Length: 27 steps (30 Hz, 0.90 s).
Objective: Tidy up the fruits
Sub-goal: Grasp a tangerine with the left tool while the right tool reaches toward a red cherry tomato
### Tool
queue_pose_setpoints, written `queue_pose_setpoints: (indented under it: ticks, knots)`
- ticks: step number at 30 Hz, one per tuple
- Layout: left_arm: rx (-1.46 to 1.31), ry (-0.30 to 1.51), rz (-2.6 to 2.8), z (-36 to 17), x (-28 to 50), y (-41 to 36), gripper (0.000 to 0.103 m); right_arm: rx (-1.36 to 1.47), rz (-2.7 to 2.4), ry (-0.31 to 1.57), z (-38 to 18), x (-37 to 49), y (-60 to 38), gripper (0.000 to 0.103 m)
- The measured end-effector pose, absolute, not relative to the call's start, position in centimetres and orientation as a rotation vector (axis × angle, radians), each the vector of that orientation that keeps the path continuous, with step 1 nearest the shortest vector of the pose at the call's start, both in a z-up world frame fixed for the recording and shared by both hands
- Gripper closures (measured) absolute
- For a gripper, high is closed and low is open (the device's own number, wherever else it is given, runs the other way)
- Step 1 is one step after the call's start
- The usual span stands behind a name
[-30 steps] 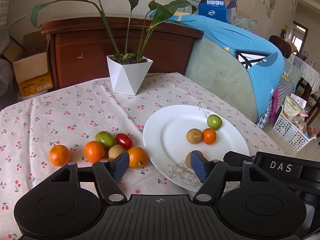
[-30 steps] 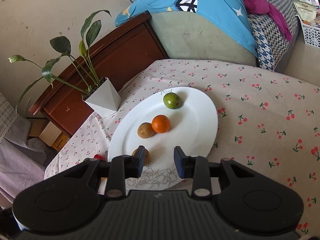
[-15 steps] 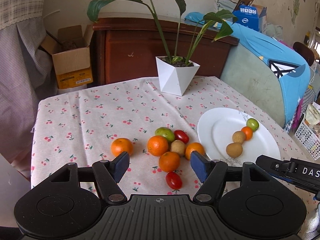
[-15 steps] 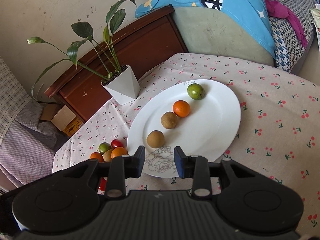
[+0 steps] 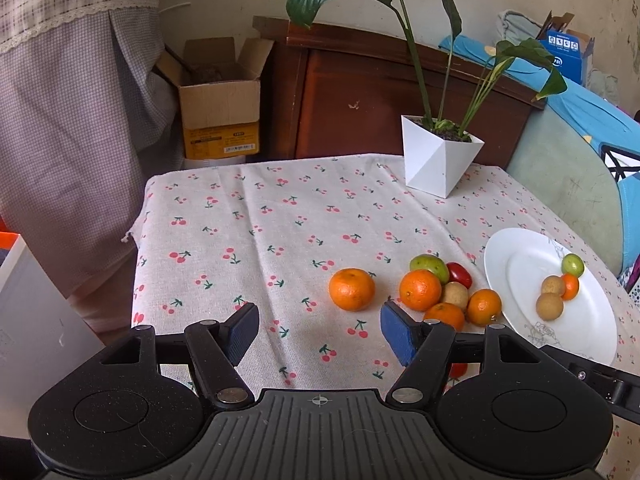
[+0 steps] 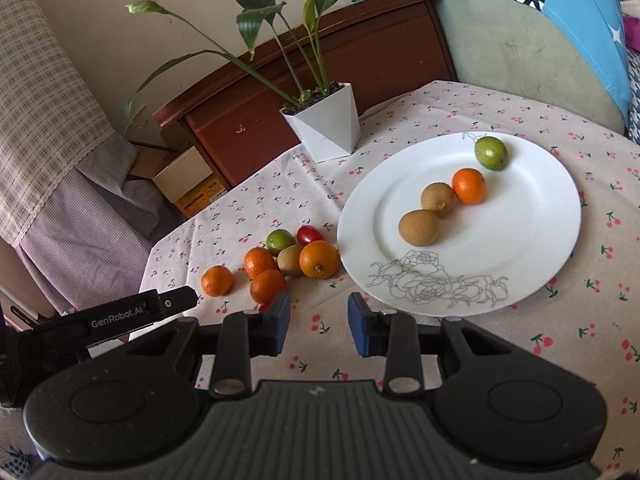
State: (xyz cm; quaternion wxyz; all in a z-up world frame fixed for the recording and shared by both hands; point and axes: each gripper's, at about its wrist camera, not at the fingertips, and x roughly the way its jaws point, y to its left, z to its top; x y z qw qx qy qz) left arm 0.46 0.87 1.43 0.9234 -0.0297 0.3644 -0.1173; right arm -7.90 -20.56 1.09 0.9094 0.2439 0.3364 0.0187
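On the cherry-print worktop (image 5: 248,216), loose fruit sits clustered just beside the white plate (image 6: 532,240), which already carries four pieces in a row, apparently the sorting spot. One lone orange (image 5: 351,289) lies apart from the pile. Left tongs (image 5: 318,330) hover empty, moderately wide, angled down near that orange. Right tongs (image 6: 319,322) hang narrower, also empty, tilted toward the plate's near rim.

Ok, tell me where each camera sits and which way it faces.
Left wrist: rides the left gripper, looking down across the tablecloth at loose fruit; its fingers show, open, empty.
Right wrist: rides the right gripper, facing the plate; own fingers open, empty.
Shared: plate, plant pot, lone orange.
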Motion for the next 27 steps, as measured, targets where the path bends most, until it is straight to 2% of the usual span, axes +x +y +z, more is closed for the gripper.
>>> queue_pose_setpoints:
  ticks: [27]
  knots:
    - [-0.025,0.700,-0.303,-0.7,2.7,-1.0,0.039,0.270,0.136,0.722,-1.3,-4.6,-15.6,0.070]
